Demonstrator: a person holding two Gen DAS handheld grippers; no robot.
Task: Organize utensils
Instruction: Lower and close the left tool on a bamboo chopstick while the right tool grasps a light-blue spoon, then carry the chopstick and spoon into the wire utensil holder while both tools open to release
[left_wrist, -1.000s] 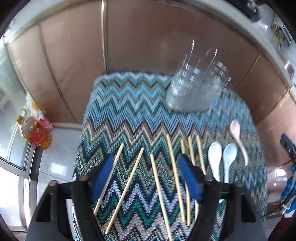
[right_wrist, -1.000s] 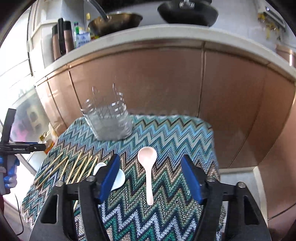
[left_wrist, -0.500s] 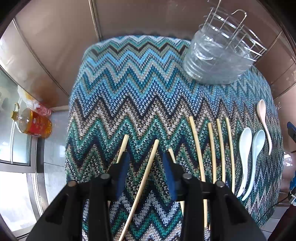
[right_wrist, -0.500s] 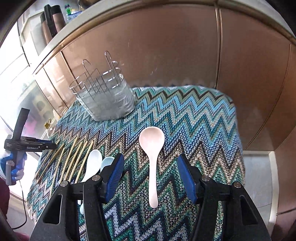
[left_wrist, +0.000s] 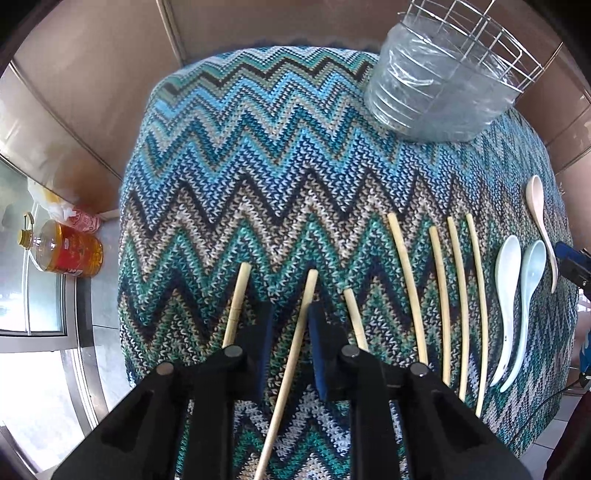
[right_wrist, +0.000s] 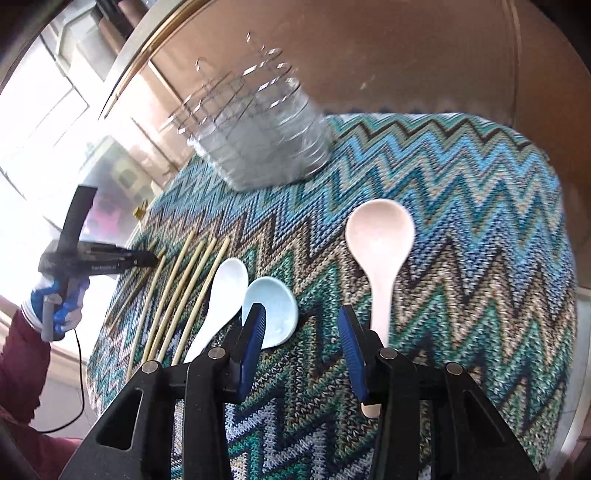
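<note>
Several bamboo chopsticks (left_wrist: 439, 291) lie on a zigzag-patterned cloth (left_wrist: 258, 166), with a white spoon (left_wrist: 506, 284), a pale blue spoon (left_wrist: 528, 291) and a pinkish spoon (left_wrist: 540, 221) to their right. My left gripper (left_wrist: 291, 317) is nearly shut around one chopstick (left_wrist: 295, 339); the right pad touches it, the left stands just off it. A clear wire-frame holder (left_wrist: 439, 81) stands at the back. My right gripper (right_wrist: 301, 328) is open, low over the cloth, between the blue spoon (right_wrist: 271, 310) and the pinkish spoon (right_wrist: 380, 251), whose handle passes under the right finger.
An oil bottle (left_wrist: 62, 251) and a bag stand on the floor left of the table. Brown cabinet doors (left_wrist: 92, 74) rise behind it. The left gripper also shows in the right wrist view (right_wrist: 96, 258), over the chopsticks (right_wrist: 177, 288). The table edges drop off close by.
My left gripper has lowered and narrowed its fingers around one chopstick. My right gripper has come down and forward toward the spoons, its opening narrower than before.
</note>
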